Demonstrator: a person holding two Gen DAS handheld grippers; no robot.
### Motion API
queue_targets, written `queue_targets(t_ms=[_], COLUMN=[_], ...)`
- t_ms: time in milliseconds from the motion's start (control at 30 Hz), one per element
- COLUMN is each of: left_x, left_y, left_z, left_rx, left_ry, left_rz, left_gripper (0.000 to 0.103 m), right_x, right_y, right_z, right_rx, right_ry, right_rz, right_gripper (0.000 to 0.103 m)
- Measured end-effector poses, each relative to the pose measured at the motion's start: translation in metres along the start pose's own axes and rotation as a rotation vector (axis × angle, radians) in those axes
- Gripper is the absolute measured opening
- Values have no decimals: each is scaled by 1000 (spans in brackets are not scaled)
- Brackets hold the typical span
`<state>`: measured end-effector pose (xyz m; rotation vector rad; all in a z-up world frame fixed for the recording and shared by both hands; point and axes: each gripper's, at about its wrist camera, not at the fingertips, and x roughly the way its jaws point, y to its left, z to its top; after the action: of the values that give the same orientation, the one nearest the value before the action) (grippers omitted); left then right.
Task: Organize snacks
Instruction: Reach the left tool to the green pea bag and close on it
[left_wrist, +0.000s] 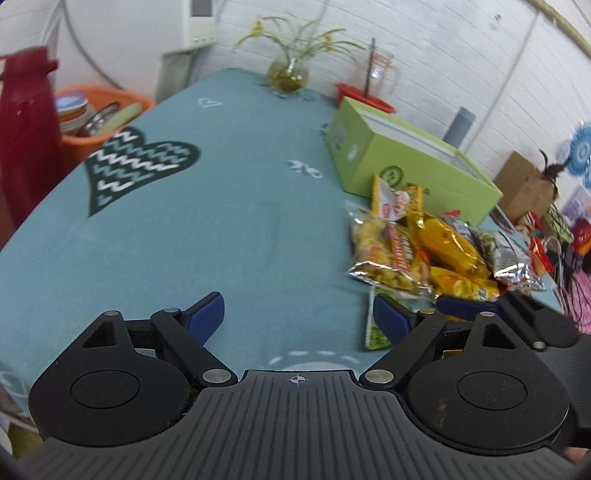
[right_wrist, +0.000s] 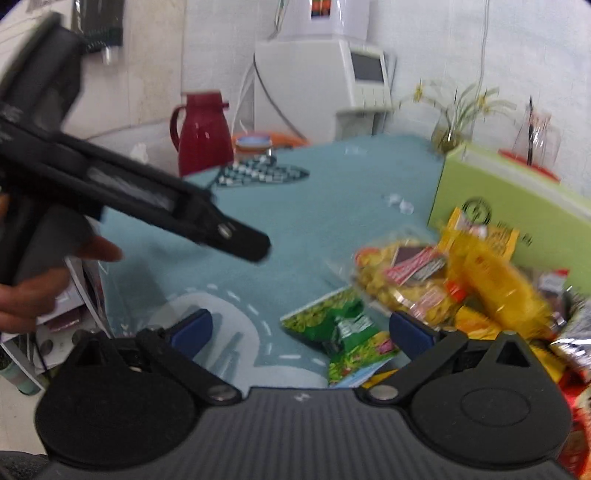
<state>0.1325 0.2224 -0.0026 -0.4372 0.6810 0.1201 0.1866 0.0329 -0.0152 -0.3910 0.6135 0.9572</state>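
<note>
A pile of snack packets (left_wrist: 424, 251) lies on the teal tablecloth at the right, in front of an open green box (left_wrist: 399, 155). The pile (right_wrist: 461, 280) and the box (right_wrist: 509, 206) also show in the right wrist view. A green snack packet (right_wrist: 343, 332) lies flat nearest the right gripper. My left gripper (left_wrist: 299, 314) is open and empty above the cloth, left of the pile. My right gripper (right_wrist: 299, 332) is open and empty, over the green packet. The right gripper's blue fingertips (left_wrist: 461, 306) show beside the left one.
A red thermos (right_wrist: 203, 136) and an orange basin of dishes (left_wrist: 96, 118) stand off the table's left edge. A glass vase with a plant (left_wrist: 288, 74) and a jug on a red tray (left_wrist: 376, 85) stand at the far end. The left gripper's body (right_wrist: 129, 192) crosses the right view.
</note>
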Motion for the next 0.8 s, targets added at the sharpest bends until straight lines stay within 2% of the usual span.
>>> queue_targets(t_ms=[100,200,267,400,533,567,633,667,700,733,800], left_x=[1,5,8,9,18,20,20,21,23,26,28], left_y=[12,15,15,12,6,4,-1,-3,-5,-7,-9], left_z=[-3,-1,1,1,-2,-3,-4,-6,-7,-7,-7], left_rx=[-36,-39,-37,-46,-65,-64,-43,-29,-20,-23,-44], left_ry=[8,24,30,45,80,84,87,96,114,145,159], left_rz=[-14,-44,-67,-133,-190,-192,-192,-196,-209,-239,-254], left_gripper=[77,77,77,77,75,73,65,45,18,9,7], right_x=[11,11,7,5,16,20,22,21,18,16,14], right_y=[12,31,38,29,21,18,14,14,13,12,8], right_z=[-2,1,3,4,7,8,5,5,6,8,11], right_rx=[16,5,-14,-3,2,1,13,9,9,18,19], right_ry=[39,39,20,21,23,26,14,9,9,16,28], right_rz=[-1,51,46,-5,18,31,60,69,93,109,124], right_gripper=[102,101,101,101,101,96,86,78,71,68,65])
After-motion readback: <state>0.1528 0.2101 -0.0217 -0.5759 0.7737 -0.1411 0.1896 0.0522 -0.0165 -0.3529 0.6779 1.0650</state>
